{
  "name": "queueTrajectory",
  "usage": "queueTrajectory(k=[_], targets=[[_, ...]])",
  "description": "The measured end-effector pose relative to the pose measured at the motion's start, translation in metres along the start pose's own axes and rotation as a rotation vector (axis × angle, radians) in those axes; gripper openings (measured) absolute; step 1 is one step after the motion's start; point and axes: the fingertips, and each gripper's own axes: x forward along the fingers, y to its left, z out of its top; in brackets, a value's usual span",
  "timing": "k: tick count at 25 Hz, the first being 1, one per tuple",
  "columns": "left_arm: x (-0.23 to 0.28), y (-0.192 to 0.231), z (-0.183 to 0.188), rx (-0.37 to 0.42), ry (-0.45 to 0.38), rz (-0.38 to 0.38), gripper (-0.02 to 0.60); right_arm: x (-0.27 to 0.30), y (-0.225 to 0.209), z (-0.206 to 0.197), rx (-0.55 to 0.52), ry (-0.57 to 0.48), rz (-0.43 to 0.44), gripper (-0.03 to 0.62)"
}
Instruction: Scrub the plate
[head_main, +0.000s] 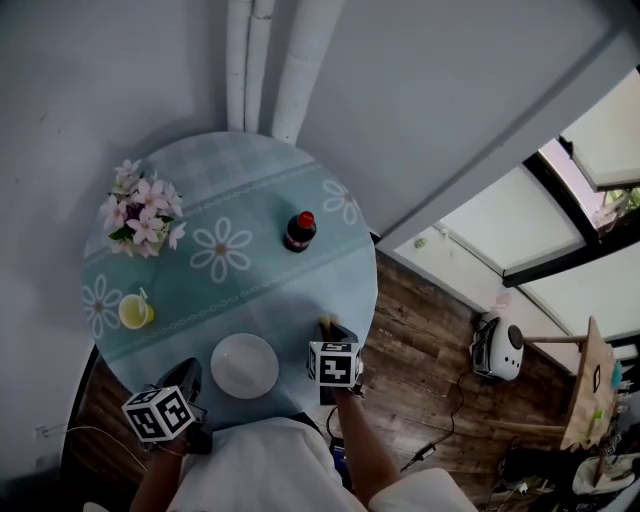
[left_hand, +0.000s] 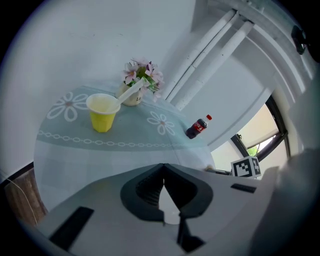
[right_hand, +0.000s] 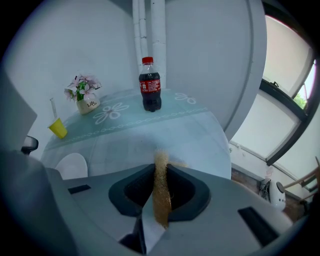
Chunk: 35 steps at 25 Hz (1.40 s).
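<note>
A white plate (head_main: 244, 365) lies empty near the front edge of the round table with the blue flowered cloth (head_main: 290, 290); the right gripper view has the plate (right_hand: 72, 165) at its lower left. My right gripper (head_main: 328, 326) sits just right of the plate, low over the cloth, shut on a tan scrub pad (right_hand: 161, 190) that stands on edge between its jaws and pokes out past the tips. My left gripper (head_main: 188, 368) hovers at the plate's left by the table edge. In its own view the left gripper (left_hand: 163, 172) is shut with nothing in it.
A yellow cup (head_main: 135, 311) with a stick in it stands at the left, a vase of pink flowers (head_main: 143, 220) behind it. A dark cola bottle (head_main: 299, 231) with a red cap stands mid-table. White pipes (head_main: 260, 60) run up the wall. Wooden floor and a white appliance (head_main: 497, 347) lie at right.
</note>
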Motion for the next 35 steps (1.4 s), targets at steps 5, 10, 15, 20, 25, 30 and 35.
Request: queueTrajectory(k=[5,10,15,20,25,30,35], targets=[[0.001,0.005,-0.004,-0.046,-0.002,0.012,0.009,-0.002,-0.001,0.001,-0.006,-0.007,0.003,0.069],[0.001,0.01,-0.012,-0.12,0.007,0.012,0.009,-0.012,0.006,0.009,-0.016,-0.06,0.044,0.067],[0.007,0.01,-0.019,-0.18,0.02,-0.009,0.009,-0.023,0.016,0.015,-0.054,-0.096,0.057,0.067],[0.011,0.007,-0.023,-0.2,0.032,-0.05,0.009,-0.046,0.037,0.025,-0.057,-0.189,0.179,0.067],[0.022,0.006,-0.036,-0.223,0.102,-0.102,0.009,-0.066,0.048,0.034,-0.074,-0.255,0.258,0.067],[0.028,0.008,-0.047,-0.276,0.157,-0.148,0.009,-0.08,0.058,0.031,-0.072,-0.277,0.333,0.067],[0.037,0.019,-0.048,-0.343,0.167,-0.157,0.012,-0.086,0.06,0.02,-0.057,-0.275,0.352,0.067]])
